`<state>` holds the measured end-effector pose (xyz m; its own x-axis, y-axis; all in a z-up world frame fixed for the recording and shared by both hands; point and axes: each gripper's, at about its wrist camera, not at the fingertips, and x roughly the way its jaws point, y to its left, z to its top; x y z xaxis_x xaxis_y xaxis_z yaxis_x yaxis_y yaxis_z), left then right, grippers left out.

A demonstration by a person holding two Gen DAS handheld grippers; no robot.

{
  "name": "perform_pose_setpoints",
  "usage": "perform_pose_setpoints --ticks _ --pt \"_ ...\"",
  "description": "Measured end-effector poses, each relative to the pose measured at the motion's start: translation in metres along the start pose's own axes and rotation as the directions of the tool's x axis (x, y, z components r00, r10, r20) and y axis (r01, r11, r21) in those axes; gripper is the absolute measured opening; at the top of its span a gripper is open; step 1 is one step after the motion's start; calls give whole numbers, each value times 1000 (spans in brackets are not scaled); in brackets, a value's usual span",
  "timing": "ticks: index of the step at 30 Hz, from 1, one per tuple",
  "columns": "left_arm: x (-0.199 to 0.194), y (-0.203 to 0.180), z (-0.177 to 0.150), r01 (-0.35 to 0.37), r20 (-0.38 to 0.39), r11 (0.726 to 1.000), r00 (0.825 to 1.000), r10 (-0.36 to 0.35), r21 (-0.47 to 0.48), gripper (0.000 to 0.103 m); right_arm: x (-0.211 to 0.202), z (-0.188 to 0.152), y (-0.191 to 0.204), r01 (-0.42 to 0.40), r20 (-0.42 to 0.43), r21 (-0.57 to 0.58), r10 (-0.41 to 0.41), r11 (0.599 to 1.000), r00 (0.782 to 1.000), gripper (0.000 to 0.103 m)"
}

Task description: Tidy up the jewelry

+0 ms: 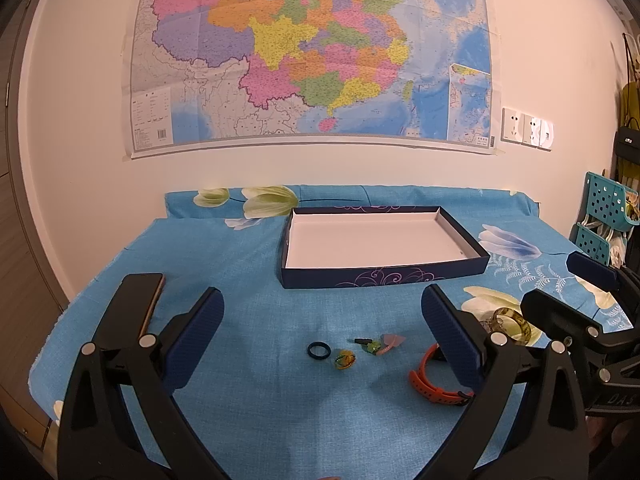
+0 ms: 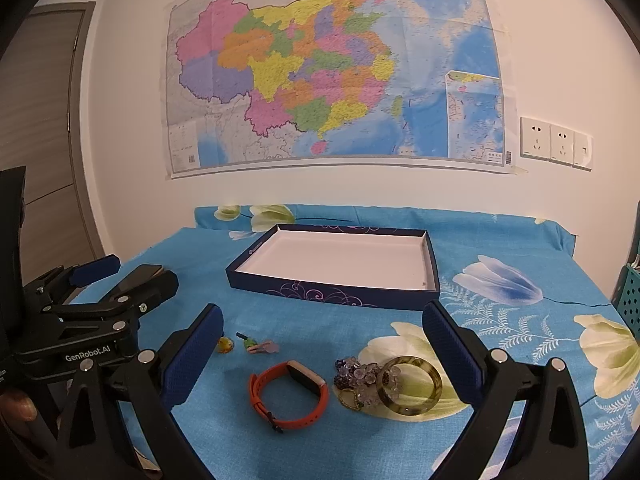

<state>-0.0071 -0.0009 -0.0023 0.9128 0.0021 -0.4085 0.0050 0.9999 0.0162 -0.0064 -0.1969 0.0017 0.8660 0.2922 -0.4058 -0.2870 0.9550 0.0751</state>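
A dark blue box (image 1: 384, 278) (image 2: 332, 294) with a white inside stands empty at the back of the table. In front of it lie a dark ring (image 1: 319, 350), a yellow-green ring (image 1: 345, 359) (image 2: 225, 345), a green charm (image 1: 370, 346) (image 2: 250, 342), a pink clip (image 1: 390, 342) (image 2: 266, 347), an orange watch (image 1: 434, 384) (image 2: 288, 394), an olive bangle (image 1: 516, 326) (image 2: 410, 385) and a purple bead bracelet (image 2: 360, 376). My left gripper (image 1: 322, 312) is open above the small pieces. My right gripper (image 2: 322, 320) is open above the watch and bangle. Both hold nothing.
A blue floral cloth (image 1: 240, 264) (image 2: 520, 280) covers the table. A phone (image 1: 154, 300) lies at the left. Teal baskets (image 1: 604, 216) stand at the right edge. A map (image 1: 312, 52) hangs on the wall behind.
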Motion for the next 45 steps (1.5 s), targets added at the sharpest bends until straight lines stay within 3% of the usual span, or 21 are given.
perform_pose_setpoints --ticks 45 --pt "8 -11 -1 20 -24 1000 1000 -20 9 97 4 -3 -7 -5 -15 15 5 1000 1000 96"
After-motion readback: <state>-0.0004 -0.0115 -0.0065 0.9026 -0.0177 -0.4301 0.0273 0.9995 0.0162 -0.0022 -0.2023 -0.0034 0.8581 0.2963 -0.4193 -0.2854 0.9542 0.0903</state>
